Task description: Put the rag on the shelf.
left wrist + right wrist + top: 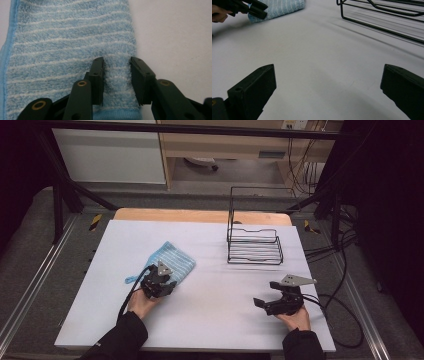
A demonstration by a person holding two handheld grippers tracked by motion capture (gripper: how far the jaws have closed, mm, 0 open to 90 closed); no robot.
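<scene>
A blue towel with white stripes point(172, 260) lies folded on the white table point(215, 315), left of centre. My left gripper point(166, 284) rests on the towel's near edge. In the left gripper view its jaws pinch a raised ridge of the towel point(62, 42), so my left gripper point(117, 63) is shut on it. My right gripper point(266, 294) hovers over bare table at the right, jaws wide apart and pointing left. The right gripper view shows my right gripper point(328, 71) open with nothing between its jaws, and the towel point(282, 6) with the left gripper point(258, 11) far off.
A black wire rack point(255, 245) stands at the back right of the table, its lower bars point(382, 21) just beyond my right gripper. Cables trail off the table's right side. Bare table surface lies between the two grippers.
</scene>
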